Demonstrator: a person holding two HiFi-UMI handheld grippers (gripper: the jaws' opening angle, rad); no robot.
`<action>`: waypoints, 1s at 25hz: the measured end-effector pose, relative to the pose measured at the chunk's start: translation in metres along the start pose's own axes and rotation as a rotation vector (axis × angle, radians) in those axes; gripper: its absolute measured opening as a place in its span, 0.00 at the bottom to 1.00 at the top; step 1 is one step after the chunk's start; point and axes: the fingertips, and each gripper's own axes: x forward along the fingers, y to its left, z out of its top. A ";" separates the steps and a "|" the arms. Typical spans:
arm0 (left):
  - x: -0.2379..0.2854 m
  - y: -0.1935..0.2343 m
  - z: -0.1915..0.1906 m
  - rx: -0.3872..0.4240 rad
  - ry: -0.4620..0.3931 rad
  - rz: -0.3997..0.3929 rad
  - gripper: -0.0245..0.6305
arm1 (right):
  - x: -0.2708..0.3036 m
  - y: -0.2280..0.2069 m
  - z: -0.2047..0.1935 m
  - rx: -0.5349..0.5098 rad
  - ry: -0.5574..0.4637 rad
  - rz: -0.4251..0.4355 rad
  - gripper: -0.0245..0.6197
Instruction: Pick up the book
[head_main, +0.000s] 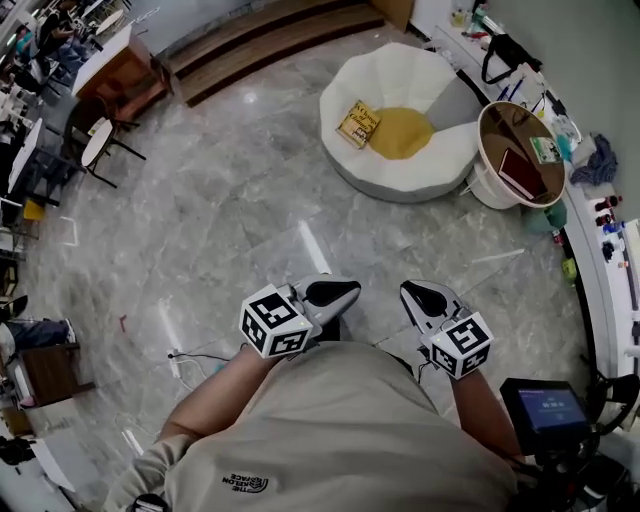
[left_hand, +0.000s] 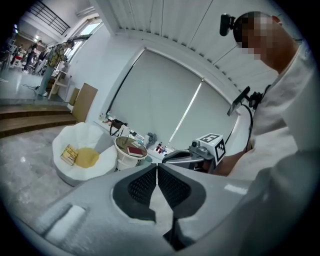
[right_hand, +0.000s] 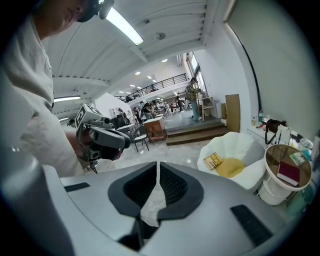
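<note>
A yellow book (head_main: 358, 124) lies on the white shell-shaped chair (head_main: 400, 178) beside a yellow cushion (head_main: 402, 133). It also shows in the left gripper view (left_hand: 68, 154) and the right gripper view (right_hand: 213, 160). A dark red book (head_main: 521, 172) rests on the round side table (head_main: 487, 118) to the chair's right. My left gripper (head_main: 335, 292) and right gripper (head_main: 425, 297) hang side by side near my body, far from both books. Each has its jaws closed together with nothing between them (left_hand: 157, 166) (right_hand: 158, 164).
A counter (head_main: 600, 260) with bottles and small items runs along the right wall. Wooden steps (head_main: 260, 40) lie at the back, and tables and chairs (head_main: 100, 140) stand at the far left. A small screen (head_main: 545, 408) is at my lower right; a cable (head_main: 190, 355) lies on the marble floor.
</note>
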 end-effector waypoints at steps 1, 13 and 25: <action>-0.003 0.015 0.010 0.002 -0.001 -0.012 0.05 | 0.013 -0.005 0.012 -0.004 0.002 -0.010 0.06; -0.026 0.183 0.064 -0.027 0.031 -0.026 0.08 | 0.149 -0.047 0.112 -0.055 0.022 -0.050 0.18; 0.069 0.311 0.100 -0.183 0.079 0.038 0.17 | 0.207 -0.180 0.166 -0.020 -0.003 0.006 0.19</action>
